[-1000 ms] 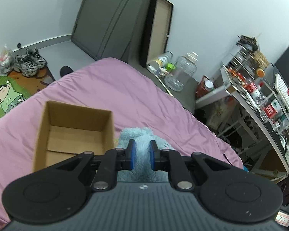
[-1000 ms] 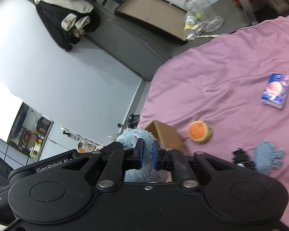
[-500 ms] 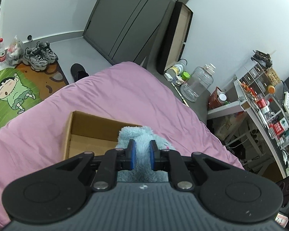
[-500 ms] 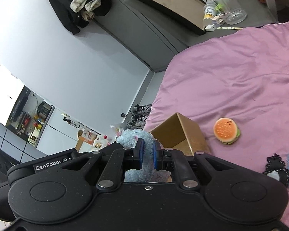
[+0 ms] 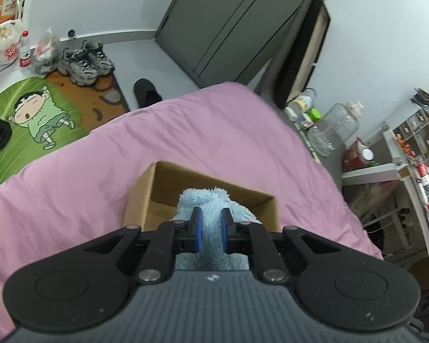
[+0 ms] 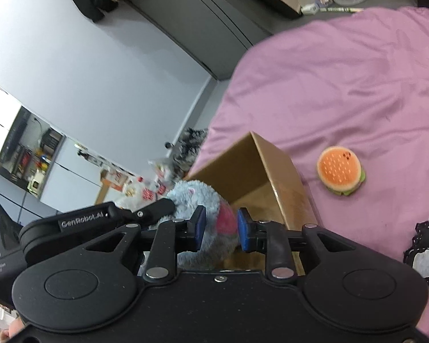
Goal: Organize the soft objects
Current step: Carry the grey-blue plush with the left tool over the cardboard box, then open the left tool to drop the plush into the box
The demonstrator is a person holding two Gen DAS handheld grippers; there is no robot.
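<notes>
Pink bedding (image 5: 203, 143) carries an open cardboard box (image 5: 168, 177), now centred under the blue plush toy (image 5: 211, 200) rather than left of it as a second ago. Left gripper (image 5: 211, 227) pinches the toy; right gripper's (image 6: 219, 227) fingers have widened yet bracket it. A burger plush (image 6: 340, 170) lies beside the box.

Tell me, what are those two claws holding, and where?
Both grip the blue plush toy: left gripper on blue fur, right gripper on its pink patch.

I see a bed under a pink wrinkled sheet (image 6: 343, 85); on it sit an open brown cardboard box (image 5: 163, 188), a round orange burger plush (image 6: 341, 170) and a black lace-edged piece (image 6: 424, 257).
</notes>
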